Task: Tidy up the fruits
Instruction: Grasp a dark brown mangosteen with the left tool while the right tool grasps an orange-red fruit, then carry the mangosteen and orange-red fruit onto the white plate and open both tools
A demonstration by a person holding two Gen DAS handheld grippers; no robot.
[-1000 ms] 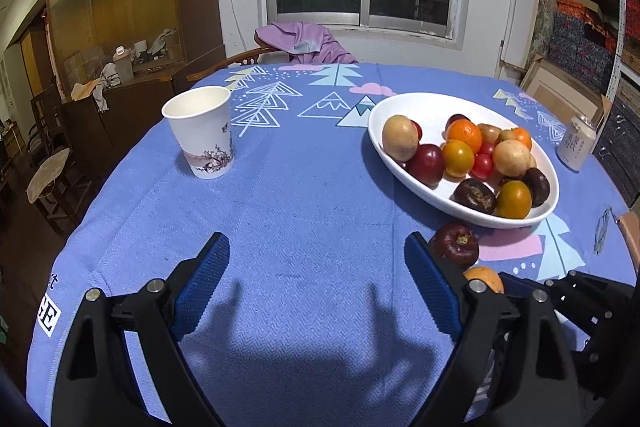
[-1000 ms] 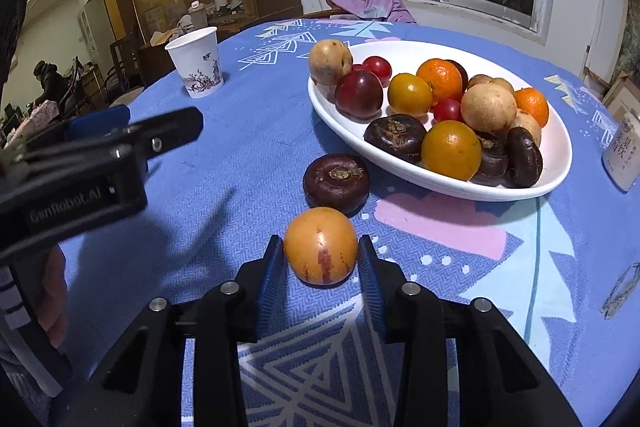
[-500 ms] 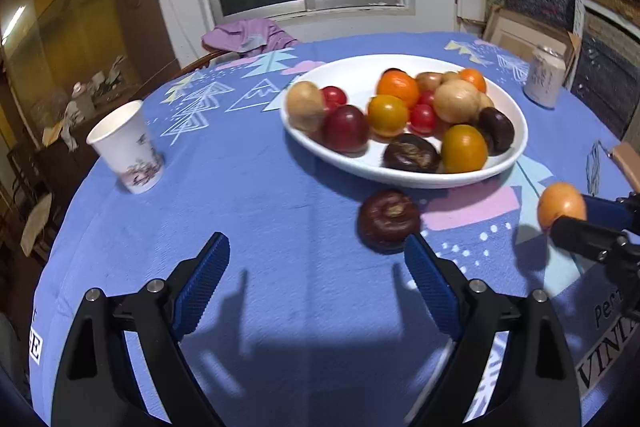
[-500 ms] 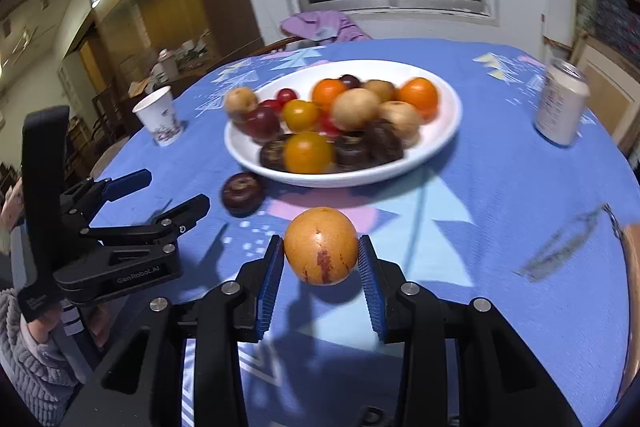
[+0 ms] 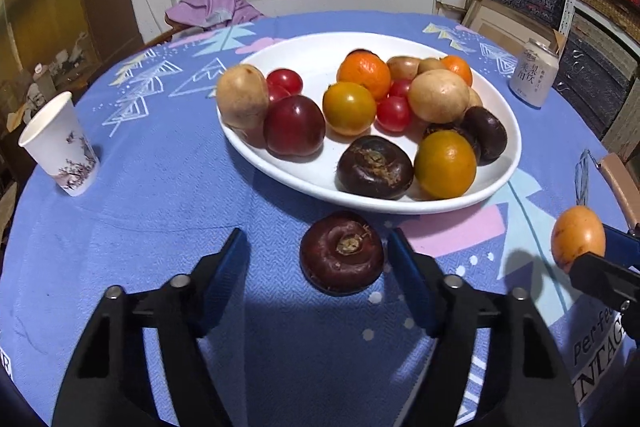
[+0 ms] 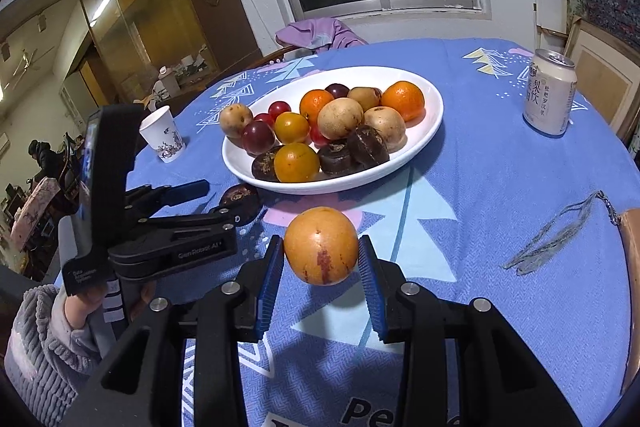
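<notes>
A dark maroon fruit (image 5: 341, 253) lies on the blue tablecloth just in front of the white plate (image 5: 304, 59), which is heaped with several fruits. My left gripper (image 5: 316, 247) straddles this fruit. Its jaws are closing, and the pads stand apart from the fruit's sides. My right gripper (image 6: 321, 251) is shut on an orange fruit (image 6: 321, 245) with a red streak, held above the cloth in front of the plate (image 6: 424, 131). The right wrist view shows the left gripper (image 6: 222, 201) around the dark fruit (image 6: 242, 201). At the right edge of the left wrist view is the orange fruit (image 5: 577, 239).
A paper cup (image 5: 60, 145) stands left of the plate and a drink can (image 5: 534, 73) to its right. A tassel or cord (image 6: 552, 239) lies at the right. A purple cloth (image 5: 212, 7) hangs on a chair beyond the table. A grey sleeve (image 6: 40, 339) holds the left gripper.
The left gripper swung from the bare cloth to the dark fruit and its jaws narrowed around it. The right gripper carried the orange fruit away from the dark fruit, to the right.
</notes>
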